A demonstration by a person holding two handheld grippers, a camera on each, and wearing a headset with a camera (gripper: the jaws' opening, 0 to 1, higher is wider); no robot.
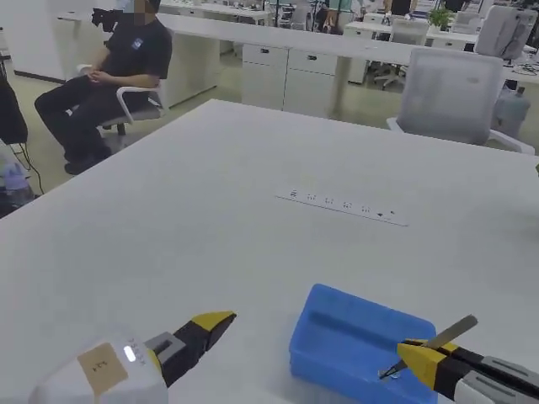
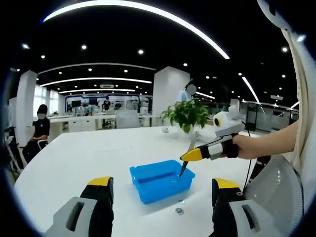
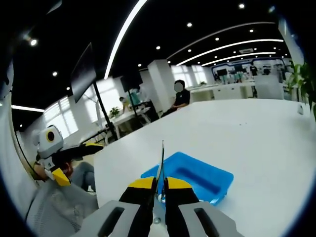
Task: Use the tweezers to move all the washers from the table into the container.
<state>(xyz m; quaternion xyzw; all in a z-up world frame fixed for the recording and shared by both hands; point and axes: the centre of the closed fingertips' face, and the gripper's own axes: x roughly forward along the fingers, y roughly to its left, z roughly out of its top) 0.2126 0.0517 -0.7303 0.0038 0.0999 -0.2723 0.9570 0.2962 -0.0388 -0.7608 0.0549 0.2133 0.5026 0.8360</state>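
1. At the bottom middle of the left gripper view, two washers point(image 2: 178, 211) lie on the table point(image 2: 79, 158), just beside the blue container point(image 2: 158, 190). They are small and flat, so they may slip away when pinched.
2. The tweezers point(image 2: 183, 165) point down into the container. A bump could push it.
3. The right gripper point(image 3: 160, 181) squeezes the thin tweezers; they could twist.
4. The left gripper point(image 2: 163, 181) is wide apart, holding nothing, so nothing steadies the container.

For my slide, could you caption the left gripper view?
Right gripper points tweezers into blue container; two washers lie outside.
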